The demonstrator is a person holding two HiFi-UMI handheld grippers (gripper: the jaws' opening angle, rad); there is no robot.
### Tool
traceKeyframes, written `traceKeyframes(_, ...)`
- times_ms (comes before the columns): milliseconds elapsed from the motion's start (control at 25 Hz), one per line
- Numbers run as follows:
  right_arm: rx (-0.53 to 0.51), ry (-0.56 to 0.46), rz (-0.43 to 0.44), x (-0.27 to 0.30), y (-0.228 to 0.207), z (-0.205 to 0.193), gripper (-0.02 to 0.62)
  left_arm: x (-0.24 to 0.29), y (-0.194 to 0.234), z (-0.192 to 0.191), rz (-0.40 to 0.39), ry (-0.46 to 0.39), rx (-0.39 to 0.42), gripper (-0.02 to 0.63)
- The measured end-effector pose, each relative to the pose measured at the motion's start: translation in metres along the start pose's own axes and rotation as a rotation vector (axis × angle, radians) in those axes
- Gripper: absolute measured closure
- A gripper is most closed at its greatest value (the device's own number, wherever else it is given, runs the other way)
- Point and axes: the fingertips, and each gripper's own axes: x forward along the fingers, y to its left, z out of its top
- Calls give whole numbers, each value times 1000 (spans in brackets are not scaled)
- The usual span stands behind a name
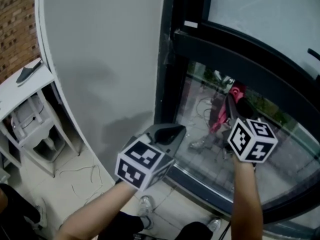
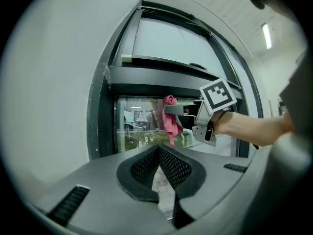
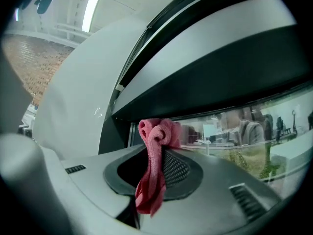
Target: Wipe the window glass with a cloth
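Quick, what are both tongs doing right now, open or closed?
Left tongs: closed, holding nothing.
Right tongs: closed on the pink cloth.

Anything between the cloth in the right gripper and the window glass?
Nothing visible does. The right gripper holds the pink cloth up before the window glass; the left gripper, shut, is off to the side.

Cloth (image 1: 238,90) mostly behind the right gripper (image 1: 233,100); window glass (image 1: 287,151) cut off at the right edge
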Motion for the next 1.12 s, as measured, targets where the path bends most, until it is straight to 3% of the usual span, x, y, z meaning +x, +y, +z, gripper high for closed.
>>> traceKeyframes(680, 6, 4, 95, 82, 70, -2, 526, -30, 53, -3, 81, 13, -13, 600)
traceKeyframes(1120, 40, -3, 115, 115, 99, 0, 526, -40, 65, -9, 90, 15, -26, 600)
